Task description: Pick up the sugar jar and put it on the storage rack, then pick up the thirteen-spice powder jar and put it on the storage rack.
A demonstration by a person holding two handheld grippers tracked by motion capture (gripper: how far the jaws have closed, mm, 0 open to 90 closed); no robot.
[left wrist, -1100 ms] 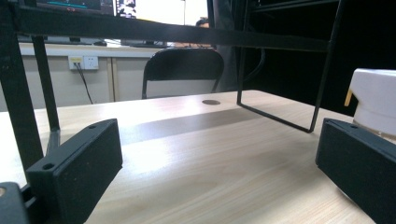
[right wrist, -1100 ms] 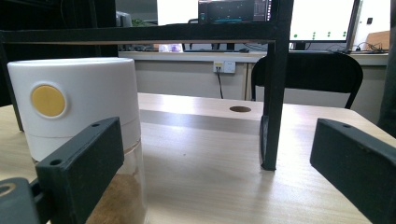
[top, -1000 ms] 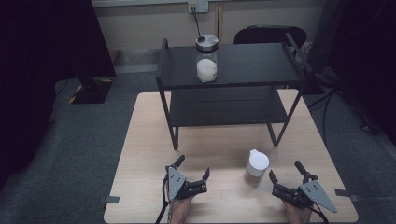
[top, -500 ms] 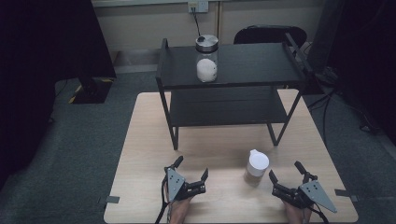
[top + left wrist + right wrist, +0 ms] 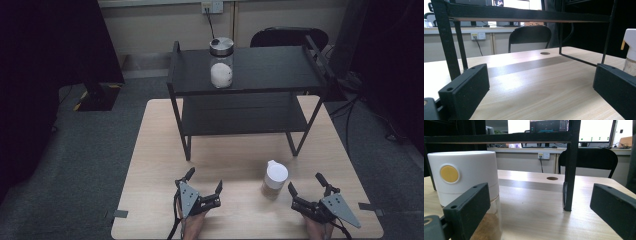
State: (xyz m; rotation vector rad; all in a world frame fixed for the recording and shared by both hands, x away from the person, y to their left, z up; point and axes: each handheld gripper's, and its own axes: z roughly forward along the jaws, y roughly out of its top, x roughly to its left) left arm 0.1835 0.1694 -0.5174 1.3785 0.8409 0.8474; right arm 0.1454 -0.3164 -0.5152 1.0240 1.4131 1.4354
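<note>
We work at a pale wooden worktop (image 5: 160, 145) standing on dark grey carpet (image 5: 80, 165). A black two-tier shelf rack (image 5: 250, 90) stands on the far half of the worktop and serves as our landmark. On the rack's top shelf, toward its left part, stands a clear jar with a metal lid (image 5: 221, 62) and white contents. Behind the rack we see a cream wall with a socket (image 5: 211, 7) and a black chair (image 5: 287, 37); a round cable hole (image 5: 552, 178) is cut in the worktop beyond the rack's legs.

The white-capped dispenser jar (image 5: 274, 180), brown powder in its glass base, stands upright on the worktop in front of the rack's right front leg. Our right hand-held gripper (image 5: 306, 192) rests just to the right of this jar, jaws spread wide and holding nothing; in the right gripper view the jar (image 5: 466, 192) sits behind the left jaw. Our left hand-held gripper (image 5: 204, 181) lies in front of the rack's left front leg, well apart from the jar, jaws likewise wide and empty.
</note>
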